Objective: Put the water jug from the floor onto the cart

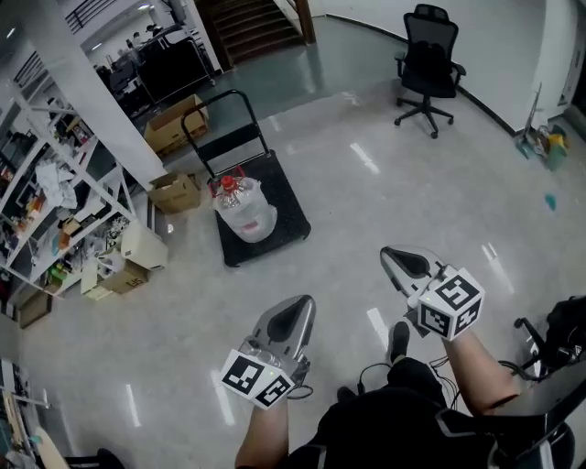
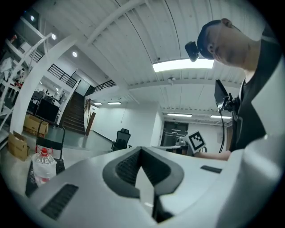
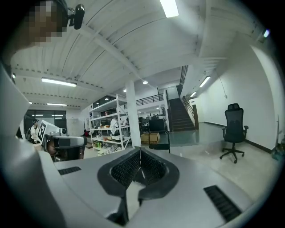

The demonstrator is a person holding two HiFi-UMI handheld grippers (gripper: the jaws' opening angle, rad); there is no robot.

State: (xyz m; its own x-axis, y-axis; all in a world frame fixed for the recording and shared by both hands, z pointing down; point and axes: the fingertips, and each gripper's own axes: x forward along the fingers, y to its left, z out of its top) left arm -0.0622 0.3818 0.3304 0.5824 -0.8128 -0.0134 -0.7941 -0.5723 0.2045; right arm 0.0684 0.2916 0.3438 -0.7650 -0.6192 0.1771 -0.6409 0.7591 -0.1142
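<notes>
The clear water jug (image 1: pixel 244 207) with a red cap stands upright on the black platform cart (image 1: pixel 284 223), near its handle end. In the left gripper view the water jug (image 2: pixel 43 166) shows at the lower left, on the cart. My left gripper (image 1: pixel 308 302) is shut and empty, well in front of the cart and apart from it. My right gripper (image 1: pixel 388 254) is also shut and empty, off to the right of the cart. Both grippers (image 2: pixel 140 149) (image 3: pixel 140 151) point level with their pads together.
Cardboard boxes (image 1: pixel 174 192) lie left of the cart beside a white pillar (image 1: pixel 101 92). White shelving (image 1: pixel 46 201) full of clutter lines the left side. A black office chair (image 1: pixel 428 64) stands at the back right. Stairs (image 1: pixel 256 27) rise at the back.
</notes>
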